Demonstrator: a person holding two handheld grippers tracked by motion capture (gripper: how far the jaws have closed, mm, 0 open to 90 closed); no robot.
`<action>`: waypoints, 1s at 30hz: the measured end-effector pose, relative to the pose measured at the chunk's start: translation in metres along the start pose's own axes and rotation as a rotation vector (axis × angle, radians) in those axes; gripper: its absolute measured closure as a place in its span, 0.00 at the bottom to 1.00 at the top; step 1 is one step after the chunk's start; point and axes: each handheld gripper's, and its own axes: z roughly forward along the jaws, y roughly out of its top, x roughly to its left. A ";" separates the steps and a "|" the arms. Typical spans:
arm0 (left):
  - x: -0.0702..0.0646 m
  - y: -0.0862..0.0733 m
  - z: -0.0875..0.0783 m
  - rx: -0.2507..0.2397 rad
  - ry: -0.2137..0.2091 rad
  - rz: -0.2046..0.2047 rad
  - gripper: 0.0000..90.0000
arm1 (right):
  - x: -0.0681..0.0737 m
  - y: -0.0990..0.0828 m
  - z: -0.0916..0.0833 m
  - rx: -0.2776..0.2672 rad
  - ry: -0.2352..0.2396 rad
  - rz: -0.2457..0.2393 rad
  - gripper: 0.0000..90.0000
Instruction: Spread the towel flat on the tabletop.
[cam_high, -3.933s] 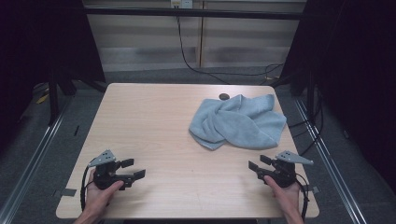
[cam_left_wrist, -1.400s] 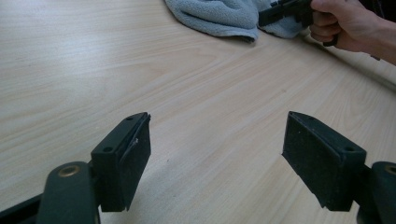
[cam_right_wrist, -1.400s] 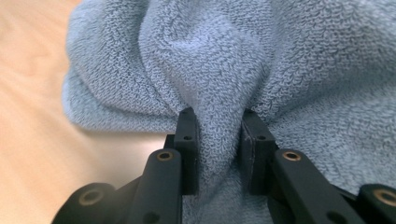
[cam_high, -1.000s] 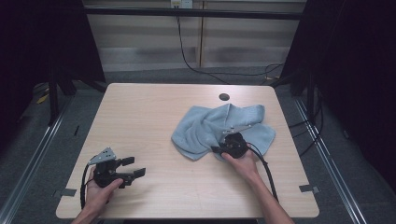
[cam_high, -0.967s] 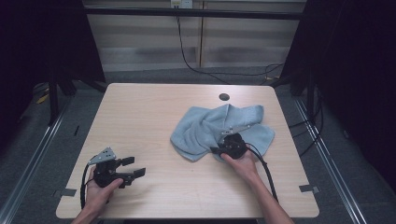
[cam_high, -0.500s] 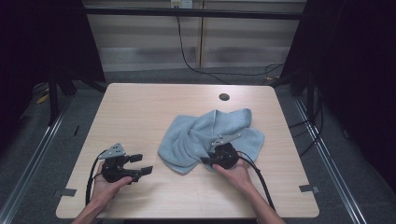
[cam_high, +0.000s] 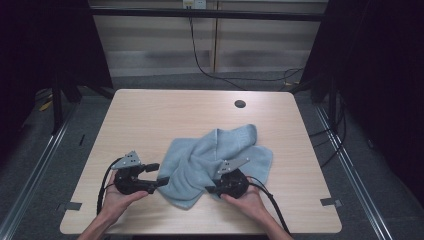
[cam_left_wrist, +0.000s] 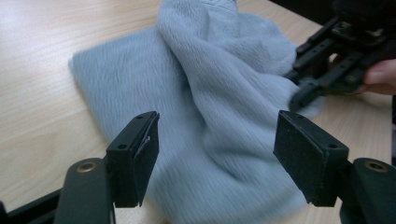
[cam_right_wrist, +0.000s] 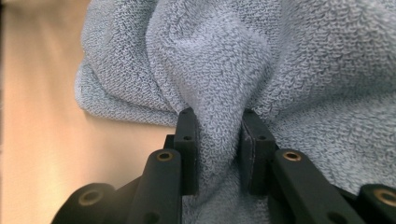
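The towel (cam_high: 215, 160) lies crumpled on the near half of the table (cam_high: 150, 115), its long axis running diagonally from the near-left corner by your left hand up to the far-right fold toward the grommet hole (cam_high: 240, 104). Your right gripper (cam_high: 212, 189) is already clamped on a pinched ridge of terry along the near edge — in the right gripper view the jaws squeeze a fold of cloth between the pads (cam_right_wrist: 187, 140), towel (cam_right_wrist: 280, 70) bunched above them. Your left gripper (cam_high: 157, 175) sits just beside the towel's near-left edge, jaws wide apart and empty; in the left gripper view the cloth (cam_left_wrist: 210, 93) lies straight ahead between the pads (cam_left_wrist: 140, 154), with the right gripper (cam_left_wrist: 327, 70) farther off at upper right. So the free corner is dead ahead of the left tongs — the left hand is the nearer one for it. My read: push the left gripper forward and low onto that edge, pinch, then spread the two apart along the near edge. Risk is grabbing two layers, since the folds overlap there.
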 end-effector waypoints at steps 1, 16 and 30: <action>-0.001 0.001 0.000 0.004 0.005 0.011 0.34 | 0.000 0.000 0.000 0.000 0.000 0.000 0.80; 0.021 0.030 0.029 -0.035 0.010 -0.058 0.52 | -0.005 0.014 -0.052 -0.123 0.004 0.046 0.56; 0.022 0.007 0.061 0.140 -0.044 -0.030 0.72 | -0.081 -0.024 -0.049 -0.019 -0.238 0.182 0.43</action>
